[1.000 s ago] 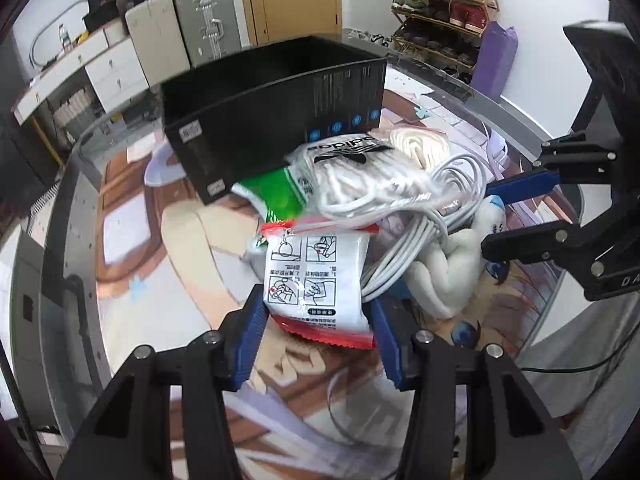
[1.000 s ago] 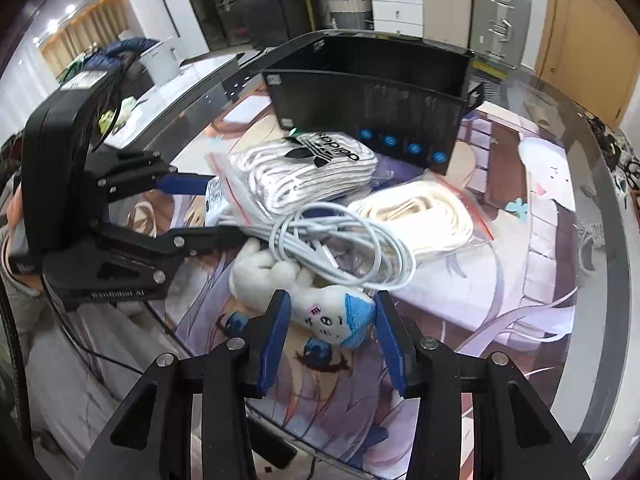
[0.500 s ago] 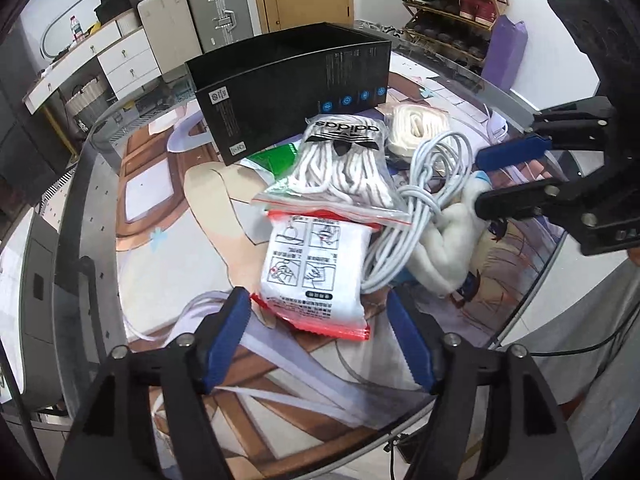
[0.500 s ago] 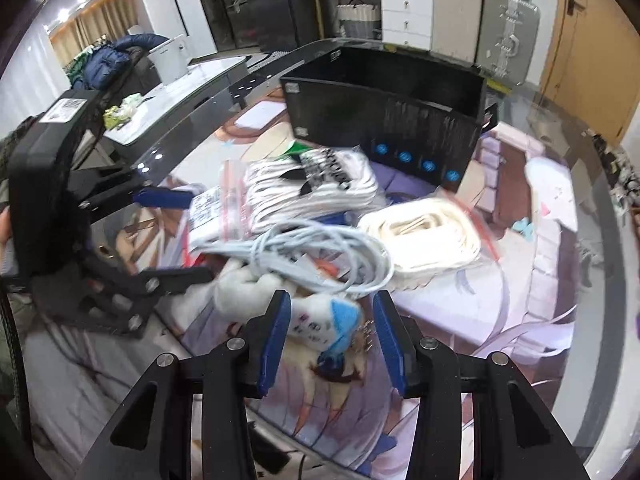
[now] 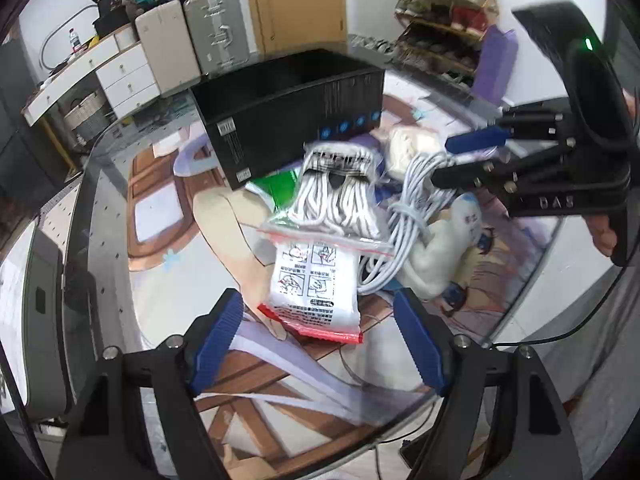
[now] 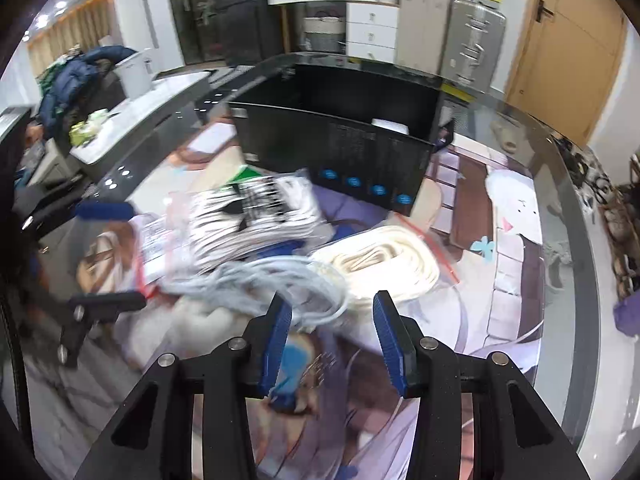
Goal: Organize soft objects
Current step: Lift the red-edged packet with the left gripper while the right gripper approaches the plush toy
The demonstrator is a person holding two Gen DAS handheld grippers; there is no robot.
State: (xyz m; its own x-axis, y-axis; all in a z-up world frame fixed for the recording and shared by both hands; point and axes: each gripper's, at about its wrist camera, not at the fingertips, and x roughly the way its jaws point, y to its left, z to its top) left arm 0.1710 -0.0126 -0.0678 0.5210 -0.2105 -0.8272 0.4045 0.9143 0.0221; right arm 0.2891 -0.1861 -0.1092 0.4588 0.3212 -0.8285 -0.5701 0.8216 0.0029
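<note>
Right wrist view motion-blurred: cable coil (image 6: pixel 280 284) and plush toy (image 6: pixel 192 320) beside the black box (image 6: pixel 340 148) smear together, toy's head hidden behind the right gripper (image 6: pixel 330 344), grip on it unreadable; green packet (image 5: pixel 282 188) mostly buried under the sock bag (image 5: pixel 340 204).

Bright, even indoor light; heavy fisheye bending with dark corners; right wrist view motion-blurred.

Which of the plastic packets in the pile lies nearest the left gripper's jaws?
The white packet with pictogram instructions and a red bottom edge, lying just ahead of the left gripper. The bagged white laces and cream cord bag lie farther back.
</note>
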